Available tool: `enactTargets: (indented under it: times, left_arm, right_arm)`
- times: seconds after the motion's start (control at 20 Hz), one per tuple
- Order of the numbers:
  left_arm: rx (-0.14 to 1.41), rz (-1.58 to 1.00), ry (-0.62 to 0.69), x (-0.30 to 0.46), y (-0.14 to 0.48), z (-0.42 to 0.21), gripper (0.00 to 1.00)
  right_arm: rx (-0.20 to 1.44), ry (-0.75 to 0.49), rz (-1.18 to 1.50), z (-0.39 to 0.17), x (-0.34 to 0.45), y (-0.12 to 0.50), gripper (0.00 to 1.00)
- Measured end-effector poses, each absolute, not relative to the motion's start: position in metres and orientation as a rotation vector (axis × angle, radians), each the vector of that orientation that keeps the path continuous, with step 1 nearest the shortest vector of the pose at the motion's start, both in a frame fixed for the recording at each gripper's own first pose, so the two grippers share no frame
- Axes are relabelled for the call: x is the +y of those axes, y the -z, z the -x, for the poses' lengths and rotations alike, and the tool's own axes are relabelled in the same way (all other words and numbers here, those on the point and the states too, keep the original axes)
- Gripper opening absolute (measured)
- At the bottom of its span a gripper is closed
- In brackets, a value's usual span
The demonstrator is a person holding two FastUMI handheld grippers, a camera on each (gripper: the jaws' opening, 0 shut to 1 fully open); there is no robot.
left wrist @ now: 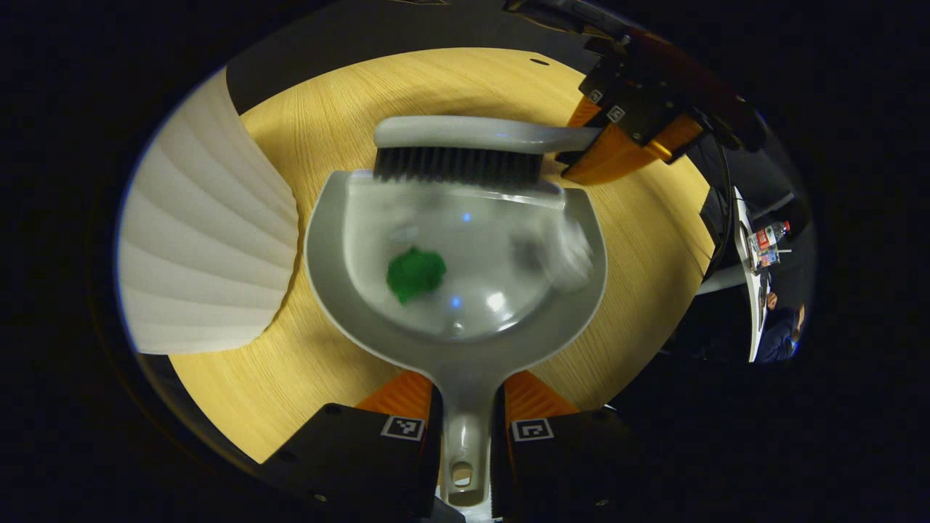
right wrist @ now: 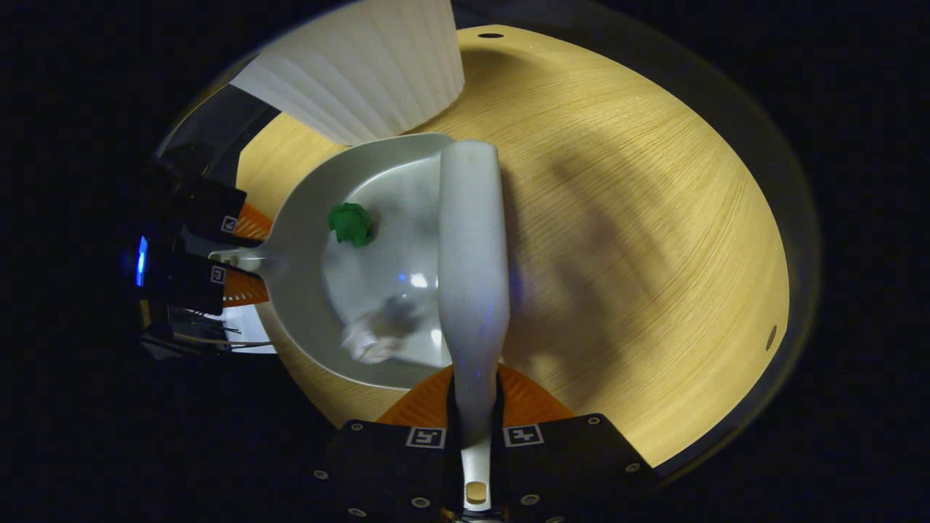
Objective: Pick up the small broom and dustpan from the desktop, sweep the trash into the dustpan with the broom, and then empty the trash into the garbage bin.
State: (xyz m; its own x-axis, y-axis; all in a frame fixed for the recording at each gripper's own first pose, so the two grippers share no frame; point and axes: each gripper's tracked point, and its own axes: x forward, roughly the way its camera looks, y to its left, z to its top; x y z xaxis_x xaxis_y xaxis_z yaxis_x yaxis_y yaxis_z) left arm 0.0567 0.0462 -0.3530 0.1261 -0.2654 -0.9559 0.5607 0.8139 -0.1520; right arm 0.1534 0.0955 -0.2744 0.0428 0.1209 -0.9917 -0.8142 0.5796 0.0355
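Dustpan [left wrist: 465,341]: grey, flat on tabletop, handle toward left claw | Broom [left wrist: 465,134]: grey back, black bristles, lying across dustpan mouth | Trash: green crumpled wad [left wrist: 415,272] and blurred white wad [left wrist: 574,254], both inside dustpan | Garbage bin [left wrist: 203,240]: white, ribbed, just beside dustpan.

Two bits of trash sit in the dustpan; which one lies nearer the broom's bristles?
The white crumpled scrap, blurred, beside the bristles at the dustpan mouth. The green wad lies deeper in, toward the handle.

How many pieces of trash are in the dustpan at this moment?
2. A green crumpled piece lies in the dustpan on the side toward the white ribbed bin; a blurred whitish piece sits at the opposite side. The broom may hide more.
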Motion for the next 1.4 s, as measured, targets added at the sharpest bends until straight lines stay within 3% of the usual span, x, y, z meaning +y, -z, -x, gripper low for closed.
enactTargets:
  times: [0.25,0.7,0.85,1.05,1.4]
  left_arm:
    - [1.310,-0.255,0.599,0.045,0.354,-0.058,0.29]
    - [1.294,-0.237,0.576,0.075,0.338,-0.039,0.29]
    - [1.271,-0.233,0.576,0.078,0.322,-0.034,0.29]
    - [1.262,-0.233,0.604,0.070,0.297,-0.020,0.29]
    - [1.197,-0.279,0.677,0.056,0.214,-0.010,0.29]
  right_arm:
    - [1.343,-0.775,0.567,-0.145,0.102,0.273,0.14]
    - [1.266,-0.461,0.412,-0.185,-0.004,0.262,0.14]
    - [1.283,-0.382,0.400,-0.175,-0.046,0.267,0.14]
    - [1.327,-0.338,0.406,-0.139,-0.061,0.289,0.14]
    - [1.316,-0.348,0.365,-0.128,-0.054,0.299,0.14]
